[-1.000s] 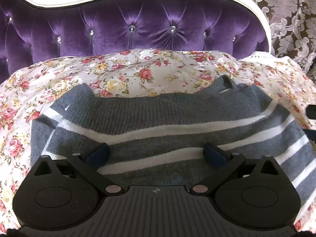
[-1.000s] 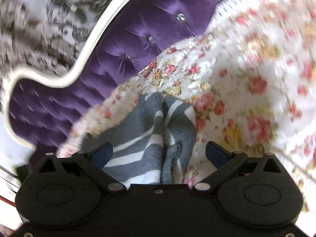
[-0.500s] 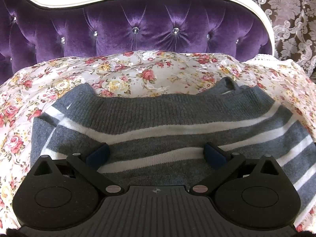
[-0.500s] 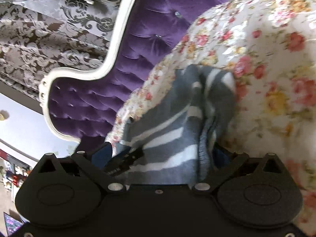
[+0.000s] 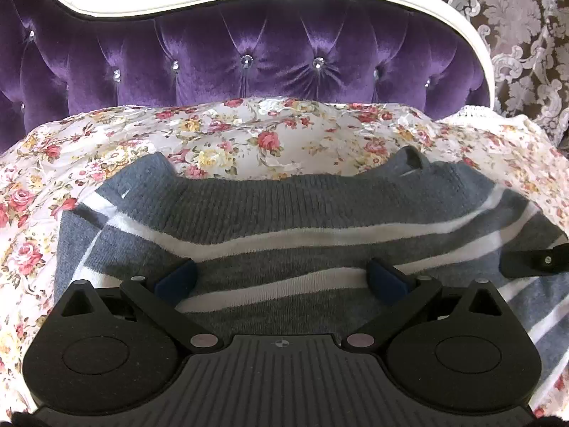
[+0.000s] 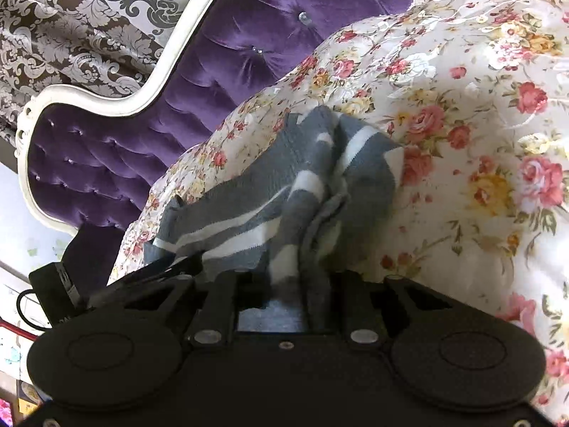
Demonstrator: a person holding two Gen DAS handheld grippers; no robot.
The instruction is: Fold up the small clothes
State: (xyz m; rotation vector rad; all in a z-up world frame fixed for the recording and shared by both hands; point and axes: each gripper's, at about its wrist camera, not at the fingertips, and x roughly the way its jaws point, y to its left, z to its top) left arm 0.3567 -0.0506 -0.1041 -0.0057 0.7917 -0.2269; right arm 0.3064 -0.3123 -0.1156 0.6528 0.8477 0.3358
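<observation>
Sweater (image 5: 284, 224): spread on floral cover (image 5: 249, 135), stripes crosswise, no fold laid yet.
Right gripper (image 6: 295, 284): just closed, now pinching bunched sweater edge at 6 o'clock; a second ago wide apart.
Left gripper (image 5: 281, 277): spread wide over sweater, gripping nothing, unmoved.
Remaining: all folds.

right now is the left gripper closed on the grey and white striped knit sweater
No, the left gripper stands wide open, its blue pads apart over the grey and white striped knit sweater.
</observation>
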